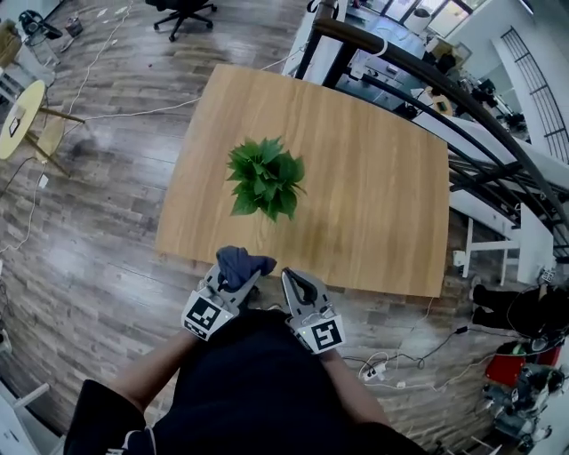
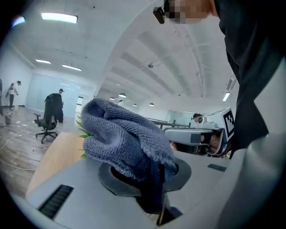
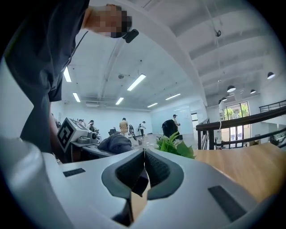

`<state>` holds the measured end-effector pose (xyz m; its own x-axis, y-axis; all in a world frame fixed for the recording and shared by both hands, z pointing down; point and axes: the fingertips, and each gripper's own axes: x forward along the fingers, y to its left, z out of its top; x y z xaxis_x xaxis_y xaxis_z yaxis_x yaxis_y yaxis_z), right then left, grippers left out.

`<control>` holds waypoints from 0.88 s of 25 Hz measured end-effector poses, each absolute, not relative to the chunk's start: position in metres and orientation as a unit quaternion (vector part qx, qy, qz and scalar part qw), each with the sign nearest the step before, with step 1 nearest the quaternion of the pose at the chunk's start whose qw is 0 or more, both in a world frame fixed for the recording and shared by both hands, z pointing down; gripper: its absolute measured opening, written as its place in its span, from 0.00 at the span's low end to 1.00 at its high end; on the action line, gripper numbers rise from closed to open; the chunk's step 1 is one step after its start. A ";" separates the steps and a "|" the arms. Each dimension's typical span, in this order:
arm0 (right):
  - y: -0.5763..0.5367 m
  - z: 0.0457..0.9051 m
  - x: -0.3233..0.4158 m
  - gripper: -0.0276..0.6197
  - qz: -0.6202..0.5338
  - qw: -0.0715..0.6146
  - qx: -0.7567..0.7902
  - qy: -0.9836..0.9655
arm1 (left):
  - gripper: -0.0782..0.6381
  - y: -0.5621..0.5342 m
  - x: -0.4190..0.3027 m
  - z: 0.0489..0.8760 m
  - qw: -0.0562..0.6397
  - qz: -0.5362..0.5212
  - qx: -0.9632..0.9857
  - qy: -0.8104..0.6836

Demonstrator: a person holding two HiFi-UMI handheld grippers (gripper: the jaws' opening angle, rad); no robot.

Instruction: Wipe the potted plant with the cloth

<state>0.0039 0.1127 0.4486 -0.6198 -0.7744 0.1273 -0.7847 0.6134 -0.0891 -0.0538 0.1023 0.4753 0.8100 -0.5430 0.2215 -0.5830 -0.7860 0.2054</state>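
Observation:
A small green potted plant (image 1: 265, 178) stands near the middle of the wooden table (image 1: 373, 195). At the table's near edge, close to my body, my left gripper (image 1: 240, 271) is shut on a bunched blue-grey cloth (image 1: 242, 265). In the left gripper view the cloth (image 2: 125, 138) fills the jaws and hides most of the plant, with only a few leaf tips (image 2: 82, 132) showing. Just right of it, my right gripper (image 1: 292, 280) is shut with nothing in it; its pads meet in the right gripper view (image 3: 144, 163). That view shows the plant (image 3: 175, 145) ahead and the cloth (image 3: 115, 143) to the left.
A black stair railing (image 1: 427, 80) runs past the table's far right corner. An office chair (image 1: 182, 11) stands beyond the table and a small round table (image 1: 22, 115) at the far left. Cables (image 1: 391, 364) lie on the wood floor to the right. People stand far off.

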 end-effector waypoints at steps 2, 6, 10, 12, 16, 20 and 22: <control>0.120 0.441 0.014 0.07 0.052 0.048 0.431 -0.899 | 0.24 0.109 -0.048 0.469 0.127 0.064 0.935 -0.325; 0.139 0.398 0.042 0.07 -0.017 0.044 0.442 -0.896 | 0.24 0.129 -0.021 0.441 0.109 0.040 0.924 -0.366; 0.154 0.378 0.057 0.07 -0.014 0.010 0.449 -0.894 | 0.24 0.144 -0.002 0.413 0.098 0.016 0.912 -0.397; 0.158 0.376 0.066 0.07 0.007 -0.003 0.458 -0.889 | 0.24 0.152 0.009 0.411 0.086 0.022 0.908 -0.410; 0.170 0.372 0.088 0.07 0.008 -0.002 0.490 -0.872 | 0.24 0.169 0.021 0.409 0.072 0.012 0.896 -0.438; 0.185 0.378 0.094 0.07 0.027 -0.006 0.498 -0.867 | 0.24 0.194 0.022 0.398 0.066 0.006 0.894 -0.443; 0.192 0.382 0.088 0.07 0.034 -0.008 0.490 -0.871 | 0.24 0.202 0.020 0.397 0.069 0.006 0.891 -0.449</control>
<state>0.0883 0.1917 0.3816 -0.5203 -0.8538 0.0190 -0.8527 0.5181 -0.0664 0.0202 0.2021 0.3969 0.5973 -0.7987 0.0729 -0.8004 -0.5878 0.1175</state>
